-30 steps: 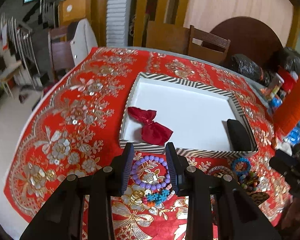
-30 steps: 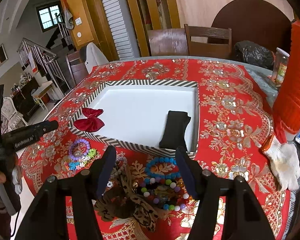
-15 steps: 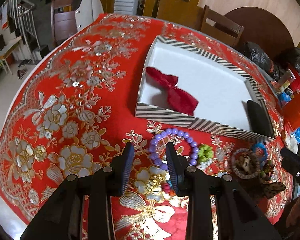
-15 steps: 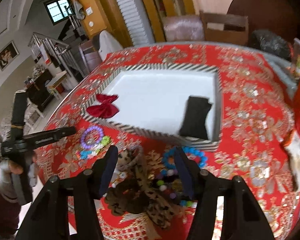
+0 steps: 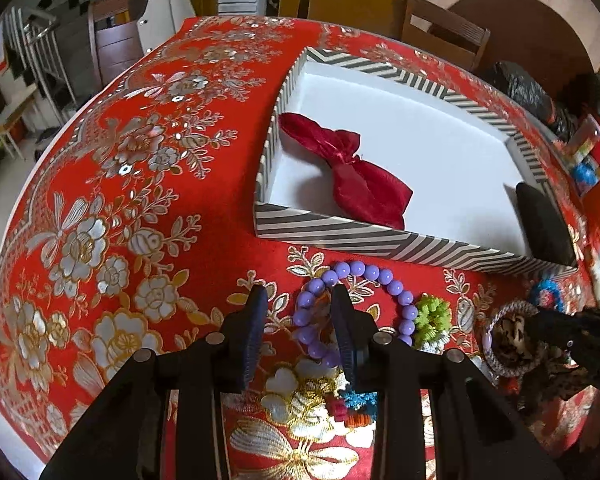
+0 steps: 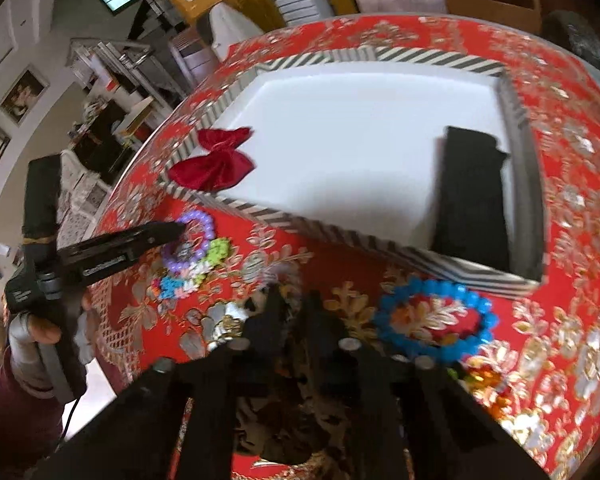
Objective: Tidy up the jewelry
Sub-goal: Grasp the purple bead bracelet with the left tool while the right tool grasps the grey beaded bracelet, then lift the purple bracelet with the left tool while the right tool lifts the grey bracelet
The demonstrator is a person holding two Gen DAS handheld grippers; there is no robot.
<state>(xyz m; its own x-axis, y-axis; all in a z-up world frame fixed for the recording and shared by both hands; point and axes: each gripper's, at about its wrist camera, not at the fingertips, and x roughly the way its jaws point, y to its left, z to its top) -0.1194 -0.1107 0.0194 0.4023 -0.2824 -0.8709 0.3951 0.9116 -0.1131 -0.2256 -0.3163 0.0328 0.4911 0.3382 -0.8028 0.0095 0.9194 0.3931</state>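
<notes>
A striped-rim white tray (image 5: 352, 236) holds a red bow (image 5: 352, 172) and a black pouch (image 5: 544, 224). My left gripper (image 5: 298, 300) is open, low over the red cloth, its fingers straddling the left side of a purple bead bracelet (image 5: 380, 276). It also shows in the right wrist view (image 6: 172, 232) at the purple bracelet (image 6: 204, 224). My right gripper (image 6: 292, 300) has narrowed its jaws around a leopard-print hair tie (image 6: 284, 272); the grip is blurred. A blue bead bracelet (image 6: 432, 320) lies to its right.
A green scrunchie (image 5: 432, 316), small coloured clips (image 5: 356, 404) and a braided ring (image 5: 508, 336) lie on the red embroidered tablecloth (image 5: 140, 200). Chairs stand at the far edge (image 5: 444, 28). Bags and bottles crowd the right side (image 5: 580, 140).
My left gripper moved forward and down so its fingers now straddle the purple bracelet. My right gripper dropped toward the leopard-print tie and its jaws narrowed from wide open.
</notes>
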